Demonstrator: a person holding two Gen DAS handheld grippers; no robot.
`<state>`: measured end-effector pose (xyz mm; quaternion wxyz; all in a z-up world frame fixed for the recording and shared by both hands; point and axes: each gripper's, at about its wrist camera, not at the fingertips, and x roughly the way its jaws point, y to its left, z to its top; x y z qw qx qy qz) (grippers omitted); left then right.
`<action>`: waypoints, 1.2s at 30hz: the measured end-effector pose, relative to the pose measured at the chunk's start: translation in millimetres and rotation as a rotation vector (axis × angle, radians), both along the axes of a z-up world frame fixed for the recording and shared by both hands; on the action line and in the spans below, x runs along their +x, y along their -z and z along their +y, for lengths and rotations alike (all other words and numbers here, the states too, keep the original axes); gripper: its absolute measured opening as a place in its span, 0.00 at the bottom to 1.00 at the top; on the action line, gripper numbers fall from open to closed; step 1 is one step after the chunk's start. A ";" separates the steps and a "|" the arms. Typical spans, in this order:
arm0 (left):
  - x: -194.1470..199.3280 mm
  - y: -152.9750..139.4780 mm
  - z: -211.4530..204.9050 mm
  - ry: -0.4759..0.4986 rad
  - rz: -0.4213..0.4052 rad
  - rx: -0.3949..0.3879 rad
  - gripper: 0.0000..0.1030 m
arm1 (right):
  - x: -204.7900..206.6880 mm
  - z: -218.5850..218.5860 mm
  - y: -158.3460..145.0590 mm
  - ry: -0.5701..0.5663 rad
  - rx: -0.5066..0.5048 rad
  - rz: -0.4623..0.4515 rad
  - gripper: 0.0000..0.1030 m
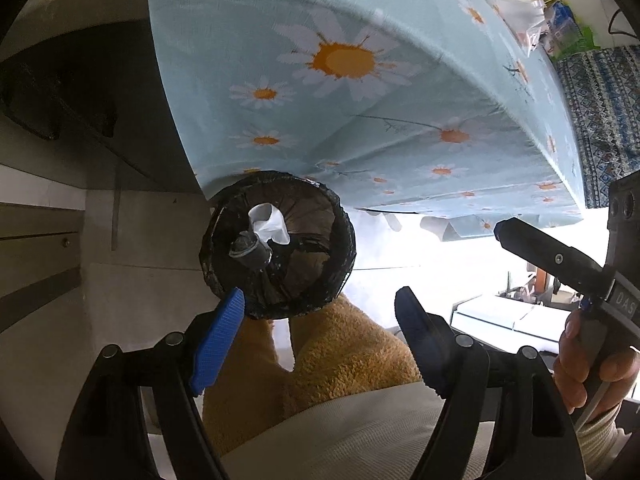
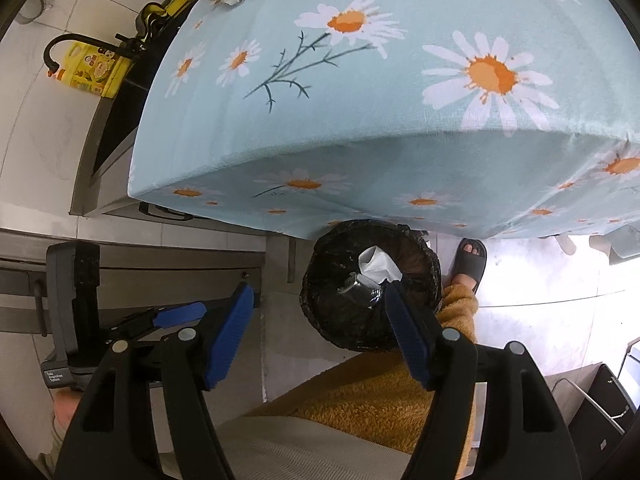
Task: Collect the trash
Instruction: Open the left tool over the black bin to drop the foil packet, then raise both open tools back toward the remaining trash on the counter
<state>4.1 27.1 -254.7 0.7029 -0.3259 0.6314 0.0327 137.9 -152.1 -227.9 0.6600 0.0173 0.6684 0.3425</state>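
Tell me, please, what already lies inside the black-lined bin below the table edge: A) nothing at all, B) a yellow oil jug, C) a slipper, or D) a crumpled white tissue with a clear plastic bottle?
D: the bin holds a crumpled white tissue beside a clear plastic bottle, while both tongs hang open and hold nothing above it.

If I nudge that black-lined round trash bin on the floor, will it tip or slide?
The black-lined round trash bin probably slides or tips easily: it looks small and holds only a crumpled white tissue and a clear plastic scrap, so it is likely light. Its thin glossy liner would probably crinkle and slip under a tool.
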 end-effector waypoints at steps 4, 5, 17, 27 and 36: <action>-0.4 -9.3 0.5 0.002 -0.020 0.007 0.73 | -1.1 -2.0 -9.5 0.002 0.009 -0.017 0.67; -0.5 -12.5 0.6 0.002 -0.027 0.011 0.73 | -1.5 -4.1 -11.2 -0.001 0.008 -0.021 0.67; 2.6 -70.2 5.4 0.020 -0.174 0.072 0.73 | -8.0 -11.6 -66.4 0.012 0.065 -0.151 0.67; 15.4 -106.3 6.3 0.037 -0.271 0.102 0.73 | -4.4 -24.9 -100.4 0.045 0.090 -0.242 0.70; 37.7 -131.1 17.1 -0.009 -0.327 0.132 0.73 | 39.8 -29.6 -128.2 0.028 0.095 -0.326 0.72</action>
